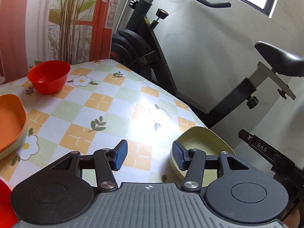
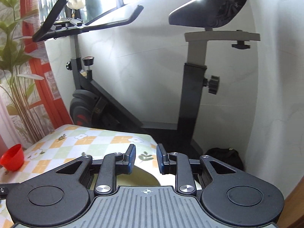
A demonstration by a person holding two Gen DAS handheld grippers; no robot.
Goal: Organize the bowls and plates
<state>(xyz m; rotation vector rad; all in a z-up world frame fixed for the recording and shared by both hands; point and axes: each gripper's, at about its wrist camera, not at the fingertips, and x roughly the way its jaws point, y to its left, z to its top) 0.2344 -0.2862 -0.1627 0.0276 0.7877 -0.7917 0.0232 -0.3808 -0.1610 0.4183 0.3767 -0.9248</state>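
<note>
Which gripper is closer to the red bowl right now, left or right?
Left, probably. The red bowl sits across the table, ahead-left of the open left gripper. From the open right gripper the bowl looks smaller, off at the far left edge.

A table [image 1: 106, 102] with a checked orange, green and white flower-print cloth spreads ahead of and below the fingers. Beyond its far edge stands a black exercise bike [image 2: 133, 102] against a pale wall, handlebars up left, saddle [image 2: 207, 9] up right. A curtain [image 1: 79, 20] printed with leafy stalks and red frames hangs far left. A dark bag [image 2: 226, 157] lies on the floor, right of the fingers
</note>
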